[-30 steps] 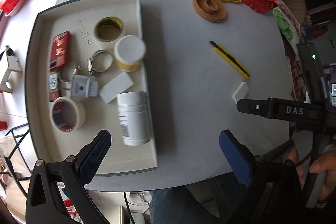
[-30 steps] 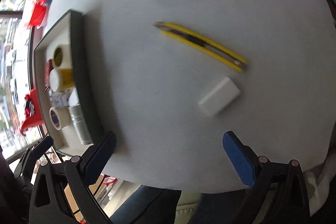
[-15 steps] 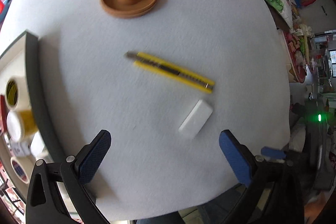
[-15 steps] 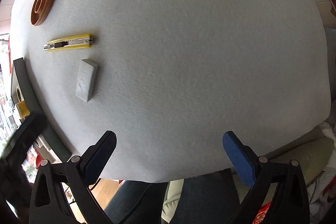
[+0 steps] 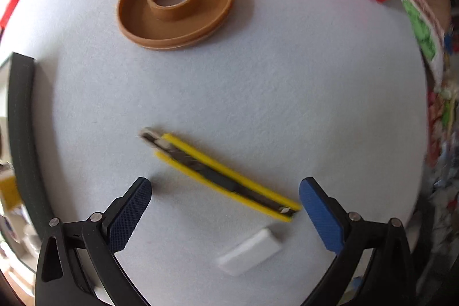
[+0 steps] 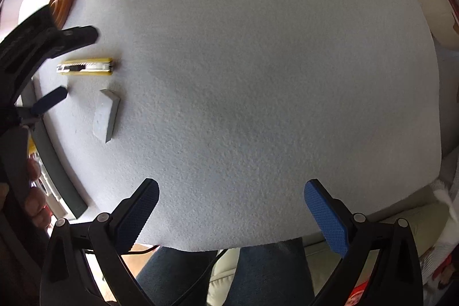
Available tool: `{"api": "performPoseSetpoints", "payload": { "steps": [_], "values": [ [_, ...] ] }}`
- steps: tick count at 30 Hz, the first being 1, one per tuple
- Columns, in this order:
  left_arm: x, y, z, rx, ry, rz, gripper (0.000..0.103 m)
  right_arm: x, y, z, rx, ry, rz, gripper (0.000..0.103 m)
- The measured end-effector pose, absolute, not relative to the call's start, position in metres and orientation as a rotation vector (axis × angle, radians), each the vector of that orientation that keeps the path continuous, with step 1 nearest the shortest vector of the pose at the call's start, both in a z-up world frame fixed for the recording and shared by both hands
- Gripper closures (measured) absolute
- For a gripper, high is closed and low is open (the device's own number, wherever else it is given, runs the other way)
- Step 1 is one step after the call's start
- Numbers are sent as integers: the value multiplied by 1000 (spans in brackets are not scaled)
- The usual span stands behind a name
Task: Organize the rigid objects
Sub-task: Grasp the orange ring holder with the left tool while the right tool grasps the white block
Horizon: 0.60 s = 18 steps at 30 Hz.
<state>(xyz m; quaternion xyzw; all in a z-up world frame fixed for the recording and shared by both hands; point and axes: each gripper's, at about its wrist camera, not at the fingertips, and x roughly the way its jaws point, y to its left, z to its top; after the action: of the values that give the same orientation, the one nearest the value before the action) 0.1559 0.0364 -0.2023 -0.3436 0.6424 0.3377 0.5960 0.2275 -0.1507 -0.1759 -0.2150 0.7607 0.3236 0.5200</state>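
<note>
- Yellow knife (image 5: 218, 175) is lying on the table (image 5: 287, 93), near its front edge.
- We are holding our left gripper (image 5: 225, 210) spread wide around it.
- We are holding our right gripper (image 6: 231, 210) wide apart, pinching nothing.

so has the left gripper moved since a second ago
Yes. The left gripper has swung away from the tray and now hangs open over the yellow knife.

Yellow utility knife (image 5: 219, 177) flat on grey table — diagonal; white block (image 5: 249, 251) just beside.
</note>
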Motion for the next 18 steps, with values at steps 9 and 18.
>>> {"api": "performPoseSetpoints", "payload": {
  "steps": [9,18],
  "values": [
    [97,73,-190,-795,1480,814,0,145,-72,-145,-915,1407,1238,1],
    [113,101,-152,-748,1387,816,0,122,-53,-144,-965,1394,1297,1]
  ]
}}
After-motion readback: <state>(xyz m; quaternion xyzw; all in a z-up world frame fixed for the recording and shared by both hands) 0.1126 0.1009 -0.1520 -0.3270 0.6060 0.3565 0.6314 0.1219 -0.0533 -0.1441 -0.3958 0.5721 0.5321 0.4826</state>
